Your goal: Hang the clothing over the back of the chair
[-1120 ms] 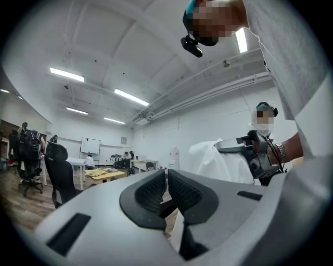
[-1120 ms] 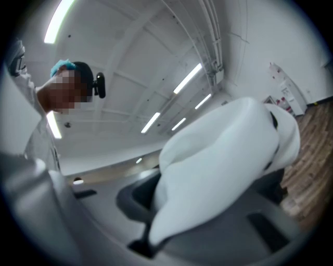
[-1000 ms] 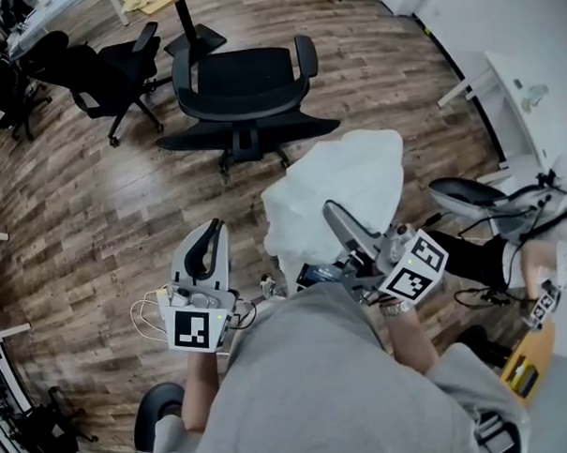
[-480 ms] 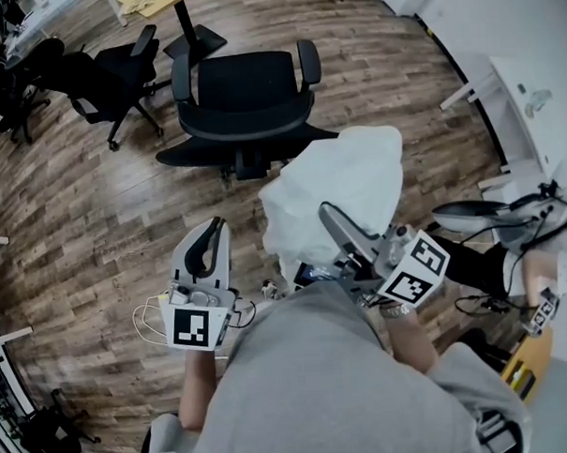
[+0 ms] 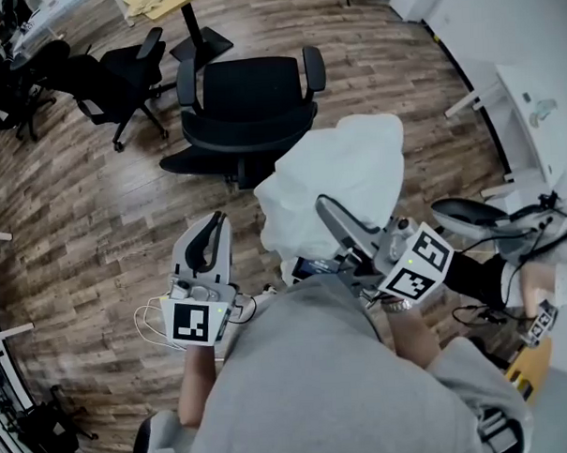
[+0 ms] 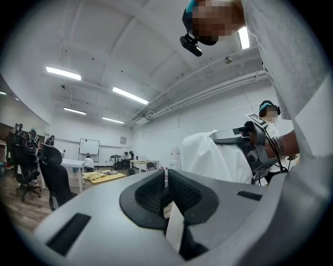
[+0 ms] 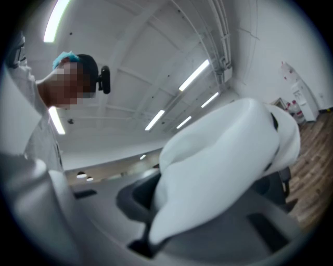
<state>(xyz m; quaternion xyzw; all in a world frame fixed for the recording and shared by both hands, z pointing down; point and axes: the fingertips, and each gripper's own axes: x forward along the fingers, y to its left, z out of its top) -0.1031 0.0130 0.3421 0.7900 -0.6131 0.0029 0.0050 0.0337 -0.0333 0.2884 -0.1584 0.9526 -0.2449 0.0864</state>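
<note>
The white garment [image 5: 343, 185] is bunched up in the air in front of the person, pinched by the right gripper [image 5: 324, 208], whose jaws are nearly together on the cloth. Just beside it, the left gripper [image 5: 214, 224] has its jaws pressed together and holds nothing. The black office chair [image 5: 250, 96] stands ahead, apart from the garment, with open wooden floor [image 5: 96, 229] to its left.

Chair [image 5: 245, 100] on floor, ahead of person. Clothing [image 5: 333, 186] between chair and person, bunched on right gripper [image 5: 326, 210], off floor. Left gripper [image 5: 212, 235] left of clothing, apart from it. Second chair [image 5: 108, 74] further left, beyond first. Table [image 5: 541, 97] at far right.
</note>
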